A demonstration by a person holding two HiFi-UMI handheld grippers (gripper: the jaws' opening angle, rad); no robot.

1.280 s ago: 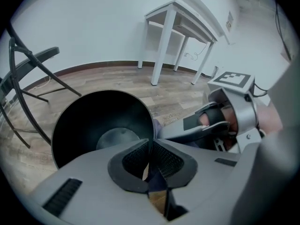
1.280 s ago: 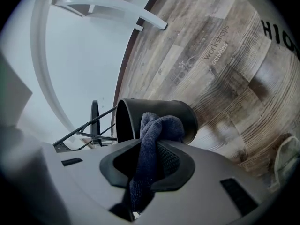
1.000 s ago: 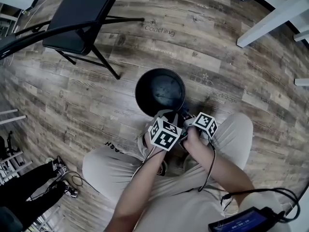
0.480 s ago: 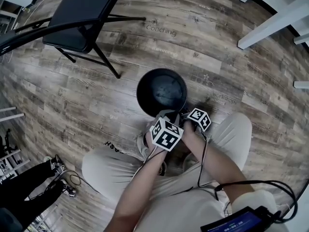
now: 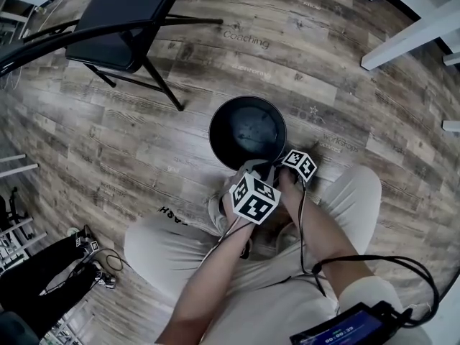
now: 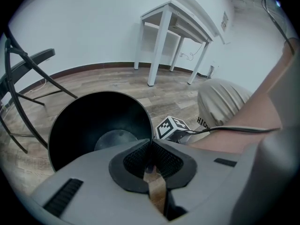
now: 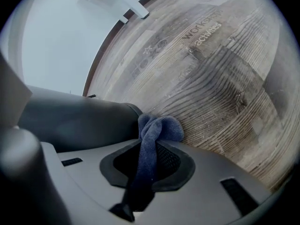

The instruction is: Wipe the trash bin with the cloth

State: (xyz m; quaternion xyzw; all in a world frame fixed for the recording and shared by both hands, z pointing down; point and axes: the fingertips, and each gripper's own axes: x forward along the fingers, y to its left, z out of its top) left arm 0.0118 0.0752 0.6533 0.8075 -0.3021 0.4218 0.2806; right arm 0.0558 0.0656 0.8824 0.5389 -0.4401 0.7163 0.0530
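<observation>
The black round trash bin [image 5: 248, 131] stands open on the wood floor in front of my knees. My left gripper [image 6: 151, 142] is shut on the near rim of the trash bin [image 6: 93, 125], and its marker cube [image 5: 254, 198] sits just below that rim in the head view. A dark blue cloth [image 7: 157, 129] is clamped in my right gripper [image 7: 151, 142], bunched ahead of the jaws. The cloth lies against the bin's outer wall [image 7: 75, 121], low near the floor. The right marker cube [image 5: 300, 165] shows at the bin's lower right side.
A black folding chair [image 5: 122, 13] stands at the upper left. White furniture legs [image 5: 410, 31] cross the upper right. My knees [image 5: 352, 192] flank the bin. Cables and a small screen [image 5: 345, 329] hang at the lower right. Dark legs and shoes [image 5: 43, 272] lie at the lower left.
My right gripper has sunk down along the bin's outer side with the cloth, its cube now closer to the bin. The left gripper has kept its hold on the rim.
</observation>
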